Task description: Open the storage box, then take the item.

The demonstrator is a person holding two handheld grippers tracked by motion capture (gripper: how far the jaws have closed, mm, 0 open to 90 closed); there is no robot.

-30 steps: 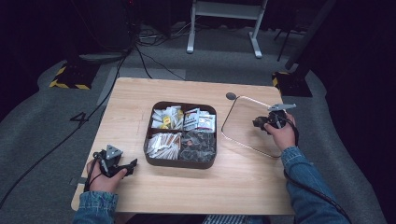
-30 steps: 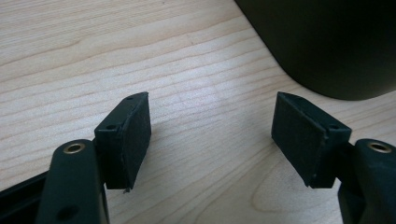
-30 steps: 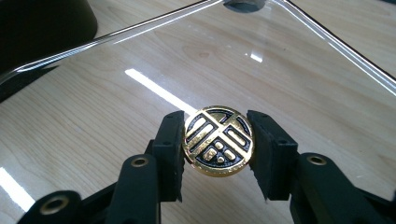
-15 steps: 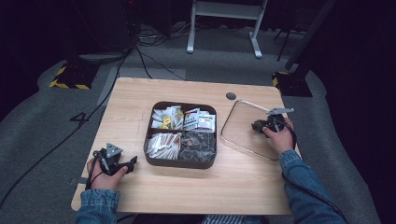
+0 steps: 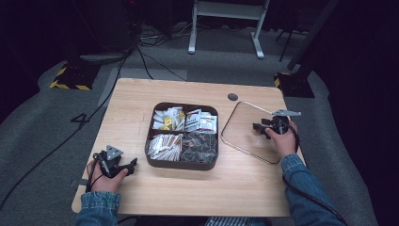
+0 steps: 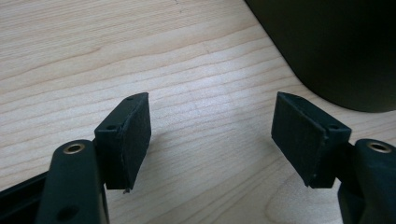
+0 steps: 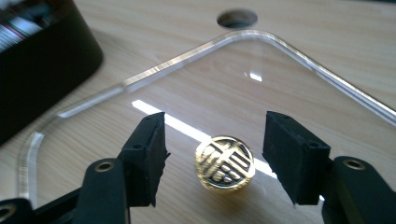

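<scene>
Gold knob [image 7: 225, 163] of a clear lid [image 7: 196, 93] sits between the jaws of the right gripper [image 7: 214, 158], and neither pad touches it: there is a gap on each side, so the jaws stand apart and grasp nothing. The knob is round, with a dark pattern on its face, and rises from the transparent lid, which lies flat on the wooden table [image 5: 141, 94]. From the high view the lid [image 5: 244, 136] rests to the right of a dark brown compartment box [image 5: 183, 163], just beside it but apart, and the right gripper [image 5: 263, 128] hovers over the lid's middle with the person's right hand [image 5: 282, 141] behind it. A round hole [image 5: 232, 97] in the table lies just beyond the lid's far edge.

The box has four sections holding packets: light sachets in the two far ones and the near left, darker ones in the near right.

Near the table's front left corner the left gripper [image 5: 132, 164] is held low in the left hand [image 5: 103, 176], well apart from the lid. In the left gripper view its jaws are spread wide over bare wood, empty, with the box's dark wall [image 6: 336, 51] at the upper right, near the right-hand pad but not touching it
</scene>
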